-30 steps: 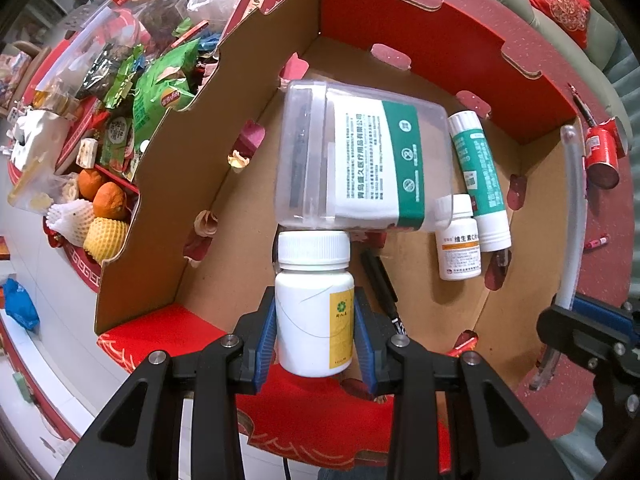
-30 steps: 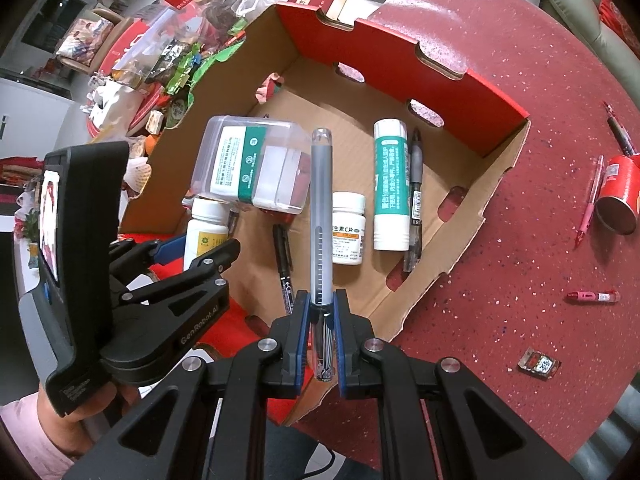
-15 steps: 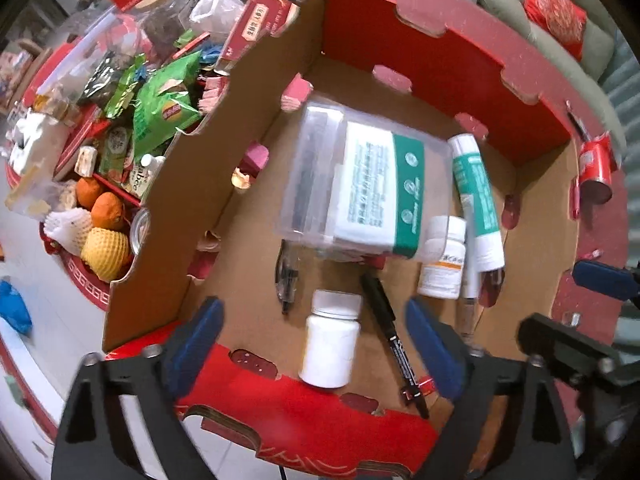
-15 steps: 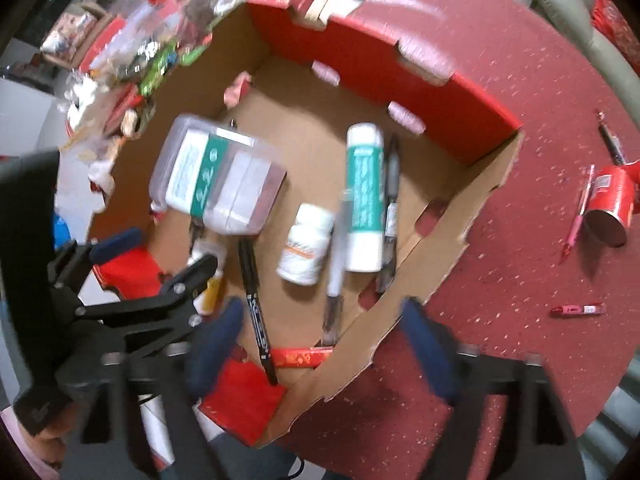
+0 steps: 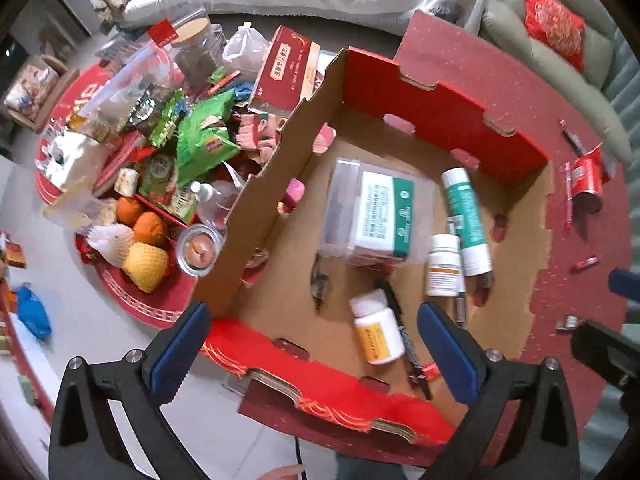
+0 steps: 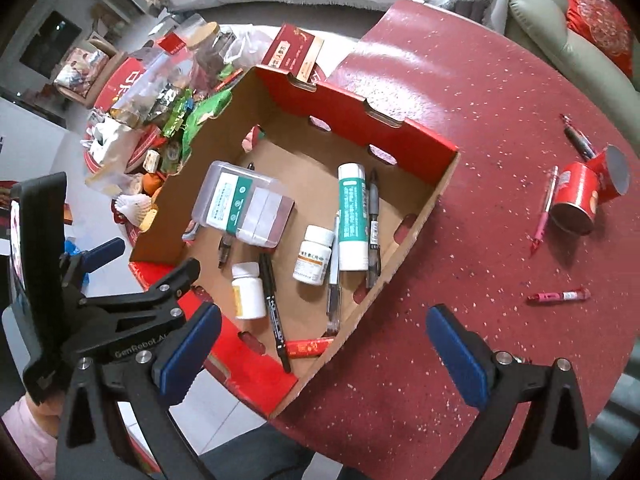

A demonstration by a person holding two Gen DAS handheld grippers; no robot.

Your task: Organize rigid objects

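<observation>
A cardboard box with red walls [image 5: 440, 120] [image 6: 352, 120] lies below both grippers. My left gripper [image 5: 314, 344] is wide open above its near wall; the white bottle with a yellow label [image 5: 378, 332] [image 6: 248, 292] lies loose on the box floor between the pads, untouched. My right gripper [image 6: 324, 346] has its jaws opening, nothing between the pads; the grey pen [image 6: 333, 276] lies on the box floor beside the green-white tube [image 6: 352, 220]. A clear plastic case [image 5: 372, 216], a small orange-labelled bottle [image 6: 314, 256] and a black marker [image 6: 274, 308] also lie inside.
On the red table [image 6: 460, 100] to the right lie a tipped red can [image 6: 576, 200] and pink pens [image 6: 560, 294]. Left of the box sits a pile of snack bags [image 5: 200, 144] and fruit [image 5: 144, 240]. A sofa stands behind.
Both grippers opened and rose. The left one let go of the white bottle and the right one let go of the grey pen; both things now lie in the box.
</observation>
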